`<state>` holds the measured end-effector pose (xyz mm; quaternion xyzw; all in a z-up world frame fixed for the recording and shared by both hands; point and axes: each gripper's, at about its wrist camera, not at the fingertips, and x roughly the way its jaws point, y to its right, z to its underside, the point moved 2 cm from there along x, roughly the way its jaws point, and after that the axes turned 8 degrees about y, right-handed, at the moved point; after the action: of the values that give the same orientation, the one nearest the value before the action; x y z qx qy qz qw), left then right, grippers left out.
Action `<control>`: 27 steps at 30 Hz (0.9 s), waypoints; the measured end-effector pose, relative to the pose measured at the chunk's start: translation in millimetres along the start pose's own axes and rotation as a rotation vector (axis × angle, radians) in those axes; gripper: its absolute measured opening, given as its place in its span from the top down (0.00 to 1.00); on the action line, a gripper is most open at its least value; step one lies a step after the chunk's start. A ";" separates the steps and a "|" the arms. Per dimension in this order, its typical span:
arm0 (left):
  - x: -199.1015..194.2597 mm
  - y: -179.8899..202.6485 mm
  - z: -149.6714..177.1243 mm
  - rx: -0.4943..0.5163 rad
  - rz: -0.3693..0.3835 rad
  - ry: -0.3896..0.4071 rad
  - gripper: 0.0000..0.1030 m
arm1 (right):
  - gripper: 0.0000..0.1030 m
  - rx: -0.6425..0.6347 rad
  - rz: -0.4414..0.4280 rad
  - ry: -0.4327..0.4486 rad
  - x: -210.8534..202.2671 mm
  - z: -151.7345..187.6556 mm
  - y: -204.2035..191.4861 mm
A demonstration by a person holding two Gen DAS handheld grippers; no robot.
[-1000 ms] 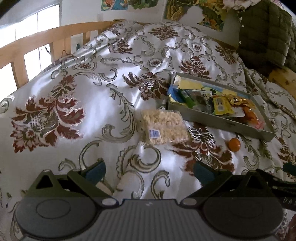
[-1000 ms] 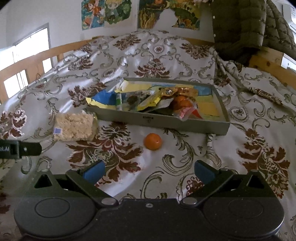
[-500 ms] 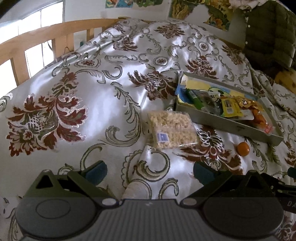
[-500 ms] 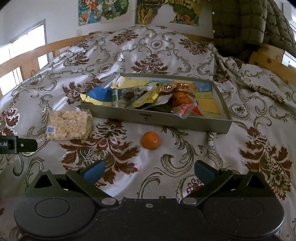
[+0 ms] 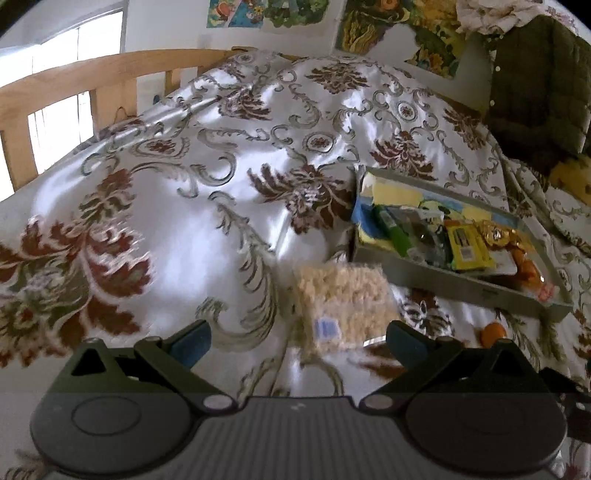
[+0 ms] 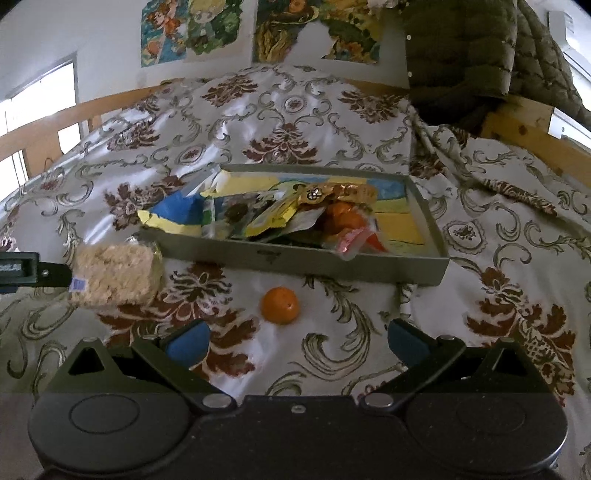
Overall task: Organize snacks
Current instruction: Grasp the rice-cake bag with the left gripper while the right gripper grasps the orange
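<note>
While both spread wide and empty, left tool (image 5: 297, 338) seemingly hovers over rice cake (image 5: 341, 304), right tool (image 6: 295, 338) near orange (image 6: 279, 305).

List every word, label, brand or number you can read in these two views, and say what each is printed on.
No text can be read in either view.
Rice cake pack: small blue and white sticker, too blurred to read.
Grey tray: small dark mark on the front wall, too small to read.
Yellow wrapper: a barcode-like patch, not readable.
Gold wrapper: round emblem, no readable letters.
Posters: pictures only, no words visible.
</note>
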<state>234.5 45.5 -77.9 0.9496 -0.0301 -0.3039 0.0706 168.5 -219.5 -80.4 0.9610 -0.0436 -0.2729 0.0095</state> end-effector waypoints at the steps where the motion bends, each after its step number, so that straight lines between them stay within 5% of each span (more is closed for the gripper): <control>1: 3.6 0.4 -0.4 0.002 0.005 0.006 0.00 | 0.01 0.007 0.003 -0.001 1.6 -0.4 1.7; 7: 24.1 3.2 -0.4 -0.025 0.080 0.017 0.00 | 0.01 0.032 0.015 0.012 13.3 -2.7 8.1; 13: 42.7 3.7 6.3 -0.049 0.178 -0.056 0.00 | 0.01 0.035 -0.021 0.018 36.9 -2.3 7.8; 22: 55.0 -3.6 15.5 -0.077 0.194 -0.095 0.00 | 0.01 0.093 -0.086 -0.021 79.6 6.5 5.8; 27: 52.7 -1.8 15.7 -0.082 0.217 -0.086 0.00 | 0.11 0.114 -0.119 -0.051 96.3 9.9 2.7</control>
<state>268.2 40.2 -121.0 0.9231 -0.1232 -0.3361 0.1404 244.6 -230.7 -139.1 0.9536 -0.0019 -0.2944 -0.0627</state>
